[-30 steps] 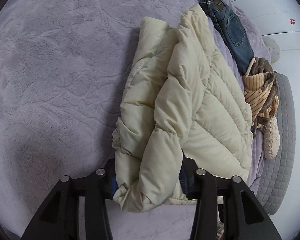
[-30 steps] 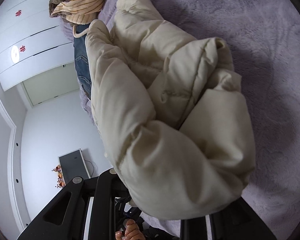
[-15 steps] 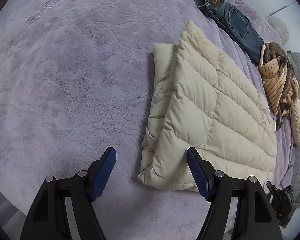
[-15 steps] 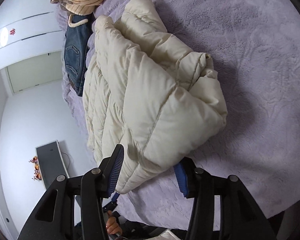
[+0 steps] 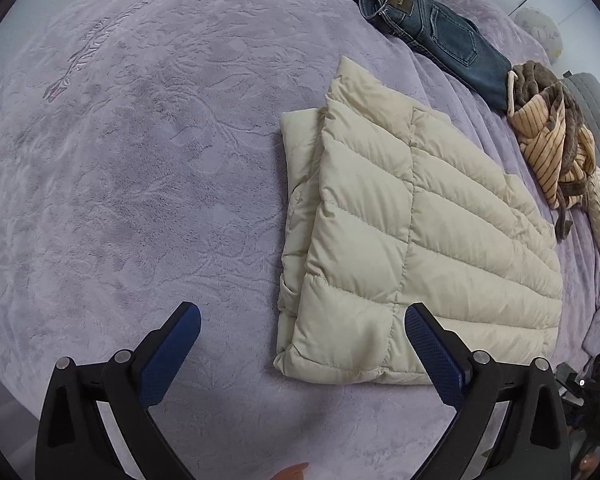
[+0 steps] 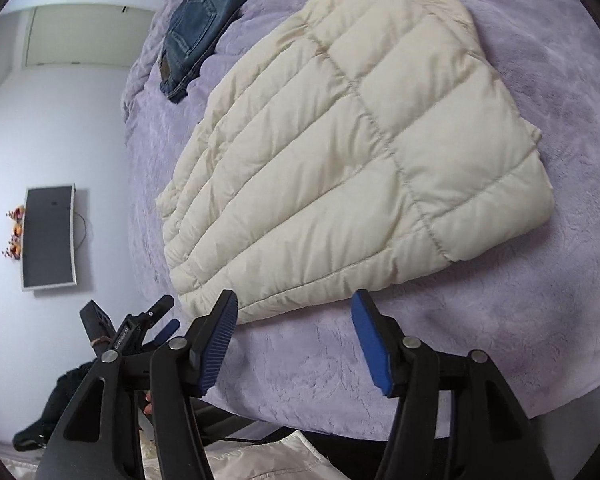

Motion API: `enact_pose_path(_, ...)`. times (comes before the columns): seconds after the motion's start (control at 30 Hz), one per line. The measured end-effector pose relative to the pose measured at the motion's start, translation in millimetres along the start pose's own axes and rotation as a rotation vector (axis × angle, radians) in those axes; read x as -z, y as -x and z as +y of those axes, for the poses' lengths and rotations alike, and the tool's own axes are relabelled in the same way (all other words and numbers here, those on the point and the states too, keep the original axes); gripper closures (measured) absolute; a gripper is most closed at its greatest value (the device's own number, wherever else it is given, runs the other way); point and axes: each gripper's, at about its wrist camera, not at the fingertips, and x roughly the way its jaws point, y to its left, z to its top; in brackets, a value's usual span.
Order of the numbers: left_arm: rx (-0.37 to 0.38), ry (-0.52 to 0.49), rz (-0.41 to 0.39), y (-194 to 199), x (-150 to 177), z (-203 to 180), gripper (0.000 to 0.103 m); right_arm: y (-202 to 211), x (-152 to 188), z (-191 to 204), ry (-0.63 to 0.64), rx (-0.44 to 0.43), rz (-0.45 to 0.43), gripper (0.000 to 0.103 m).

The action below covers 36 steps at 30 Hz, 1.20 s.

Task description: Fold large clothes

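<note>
Cream quilted puffer jacket (image 5: 412, 236) lay folded centre-right on the lavender plush bed (image 5: 140, 200) — both jaws had just been opening, left gripper (image 5: 302, 334) and right gripper (image 6: 294, 322) empty; best lifted straight clear, folds undisturbed.

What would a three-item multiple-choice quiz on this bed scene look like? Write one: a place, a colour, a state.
1. Where do the jeans lie relative to the puffer jacket?
A. Under it
B. Beyond it, apart
C. Draped on top of it
2. What colour is the jacket?
A. Cream
B. Red
C. Black
3. How is the left gripper?
A. Shut on the jacket
B. Shut on the jeans
C. Open, holding nothing

Answers: 1 B, purple blanket shows between them; 2 A, pale cream quilting; 3 C, its jaws have just opened and stand wide above the jacket.
</note>
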Motion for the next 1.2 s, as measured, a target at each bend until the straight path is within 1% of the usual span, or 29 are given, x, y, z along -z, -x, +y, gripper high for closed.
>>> enact_pose_path(0.03,-0.010,-0.007,0.001,0,0,0,0.001,5,17,4,0.029,0.020,0.004,0.024)
enact_pose_path(0.07,-0.020,-0.015,0.003,-1,-2,-4,0.001,3,19,11,0.054,0.041,0.006,0.020)
enact_pose_path(0.13,-0.037,-0.033,0.005,-2,-4,-7,0.001,1,24,22,0.097,0.084,0.003,0.020)
enact_pose_path(0.17,-0.044,-0.042,0.005,-2,-4,-7,0.001,1,28,26,0.118,0.108,0.000,0.018)
enact_pose_path(0.23,-0.056,-0.057,0.003,-1,-6,-7,0.001,-2,32,38,0.160,0.153,-0.010,0.007)
enact_pose_path(0.27,-0.063,-0.066,0.000,0,-6,-8,0.001,-3,34,44,0.179,0.176,-0.014,0.000)
enact_pose_path(0.4,-0.101,-0.097,-0.009,1,-7,-8,0.001,-7,42,62,0.252,0.271,-0.033,0.000)
enact_pose_path(0.43,-0.112,-0.102,-0.009,1,-8,-8,0.001,-8,44,66,0.267,0.286,-0.034,0.000)
enact_pose_path(0.6,-0.119,-0.109,0.002,-6,-10,0,0.001,-16,49,78,0.303,0.330,-0.027,0.000)
enact_pose_path(0.7,-0.085,-0.120,0.022,-11,-11,5,0.001,-19,52,81,0.301,0.346,-0.027,0.000)
enact_pose_path(0.9,-0.038,-0.146,0.031,-21,-15,8,0.001,-23,57,82,0.263,0.379,-0.035,0.000)
enact_pose_path(1.0,-0.029,-0.153,0.029,-22,-19,8,0.001,-25,59,85,0.255,0.391,-0.035,0.000)
enact_pose_path(1.2,-0.020,-0.144,0.017,-22,-26,10,0.001,-33,52,96,0.285,0.402,-0.029,0.000)
